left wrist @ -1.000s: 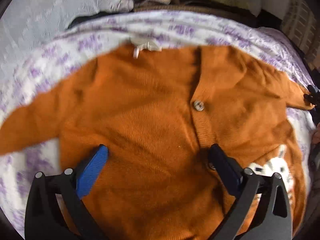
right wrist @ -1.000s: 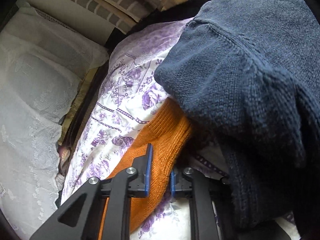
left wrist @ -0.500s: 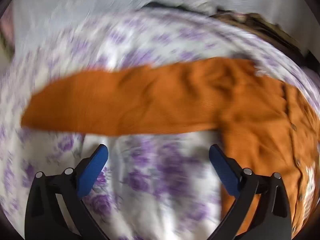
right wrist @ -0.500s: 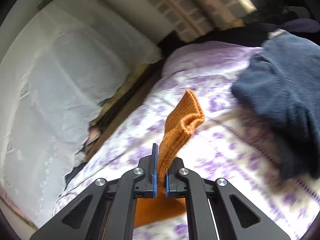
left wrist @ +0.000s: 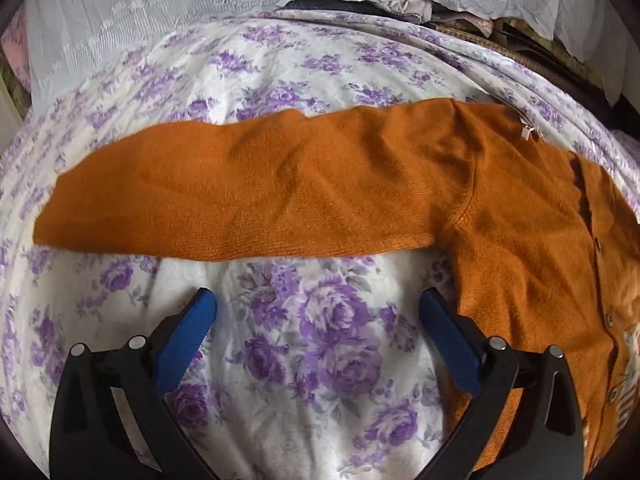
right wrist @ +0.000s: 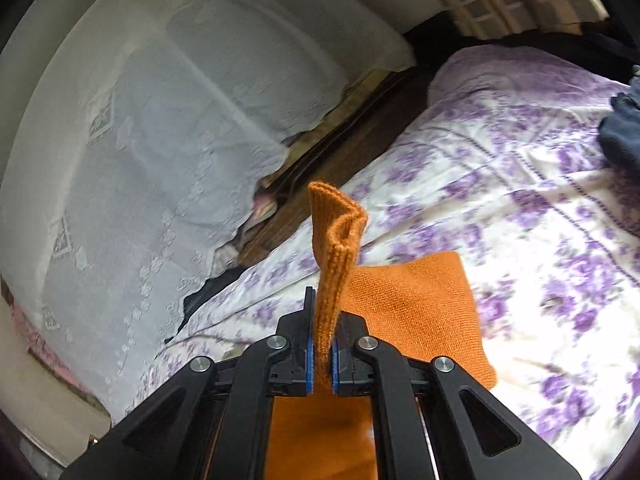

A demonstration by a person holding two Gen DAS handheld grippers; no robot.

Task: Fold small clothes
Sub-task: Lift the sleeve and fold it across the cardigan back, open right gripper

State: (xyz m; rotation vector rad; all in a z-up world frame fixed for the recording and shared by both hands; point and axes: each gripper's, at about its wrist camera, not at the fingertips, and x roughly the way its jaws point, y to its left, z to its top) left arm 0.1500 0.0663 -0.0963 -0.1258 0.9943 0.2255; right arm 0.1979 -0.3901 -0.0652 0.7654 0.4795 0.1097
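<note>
An orange knit cardigan lies on a purple-flowered bedspread. In the left wrist view its left sleeve stretches out flat to the left, the buttoned body at the right. My left gripper is open and empty, just in front of the sleeve over bare bedspread. In the right wrist view my right gripper is shut on the ribbed cuff of the other sleeve, lifted upright above the cardigan.
White lace-covered pillows and a dark wooden headboard edge line the far side of the bed. A dark blue knit garment lies at the right edge. Lace cloth also shows behind the bedspread.
My left gripper moved left off the cardigan's body to the outstretched left sleeve. My right gripper lifted the right cuff off the bed and carried it away from the blue garment.
</note>
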